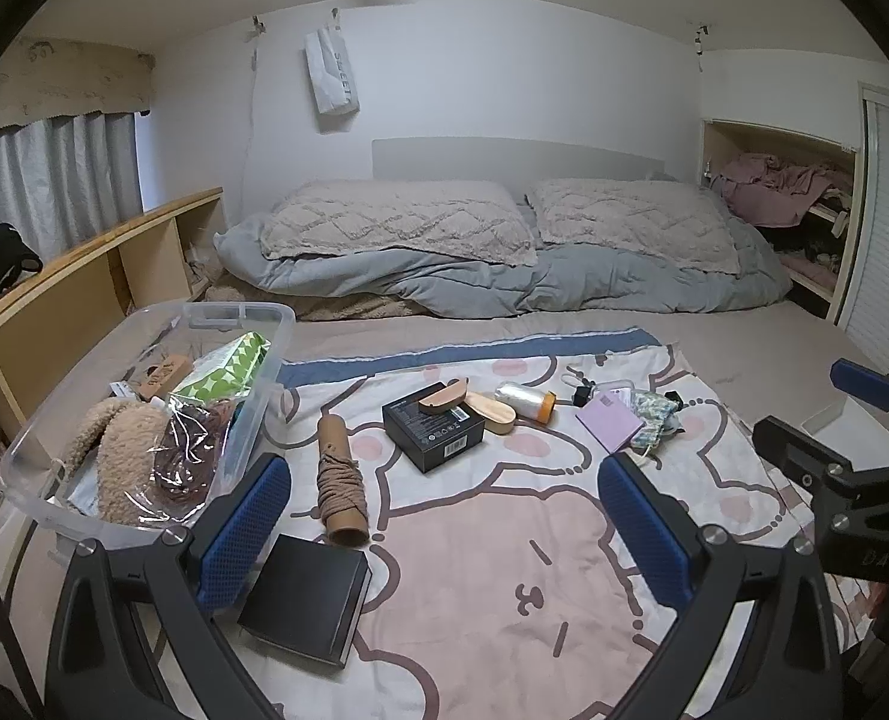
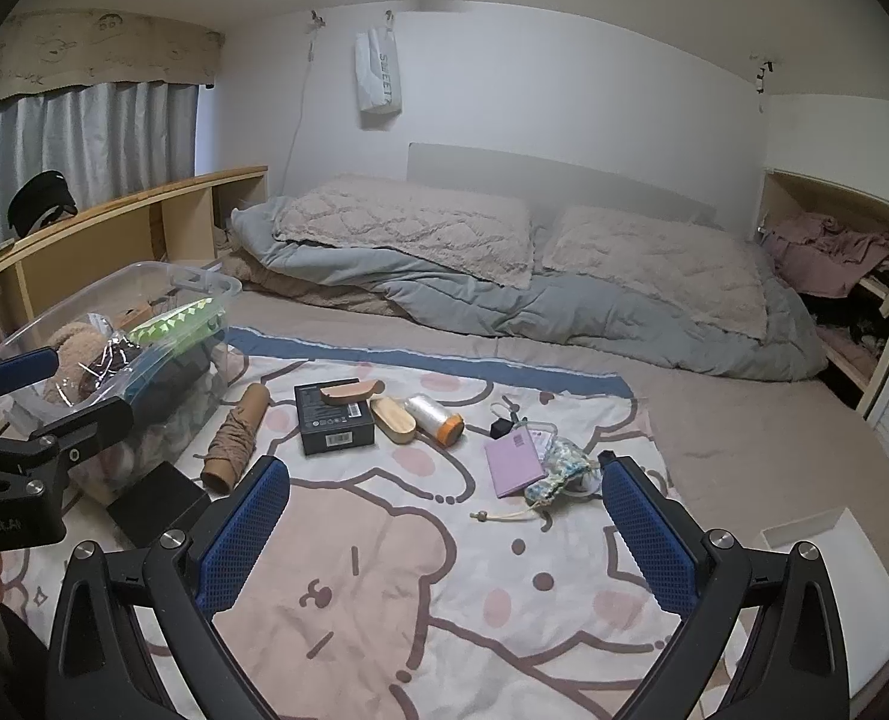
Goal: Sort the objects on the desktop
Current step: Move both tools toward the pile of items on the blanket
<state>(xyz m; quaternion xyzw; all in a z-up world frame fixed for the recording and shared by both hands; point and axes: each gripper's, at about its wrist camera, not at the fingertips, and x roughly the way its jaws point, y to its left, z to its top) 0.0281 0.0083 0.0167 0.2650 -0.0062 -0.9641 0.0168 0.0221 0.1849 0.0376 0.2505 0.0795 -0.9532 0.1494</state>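
Note:
My left gripper (image 1: 441,483) is open and empty above a cartoon blanket (image 1: 504,540). My right gripper (image 2: 444,483) is open and empty too; it shows at the right edge of the left wrist view (image 1: 852,420). On the blanket lie a cardboard tube wound with brown cord (image 1: 339,480), a black box (image 1: 432,429) with a wooden piece (image 1: 441,399) on it, a wooden block (image 1: 492,411), a spool of clear thread (image 1: 525,401), a purple notebook (image 1: 609,423), a patterned pouch (image 2: 558,462) and a flat black box (image 1: 306,597). A clear plastic bin (image 1: 252,420) stands at the left.
The bin holds a plush toy (image 1: 120,456), a green packet (image 1: 228,366) and a crinkly bag (image 1: 186,450). Pillows and a grey duvet (image 1: 504,276) lie at the bed's head. A wooden shelf (image 1: 84,276) runs along the left. A white tray (image 2: 804,531) sits at the right.

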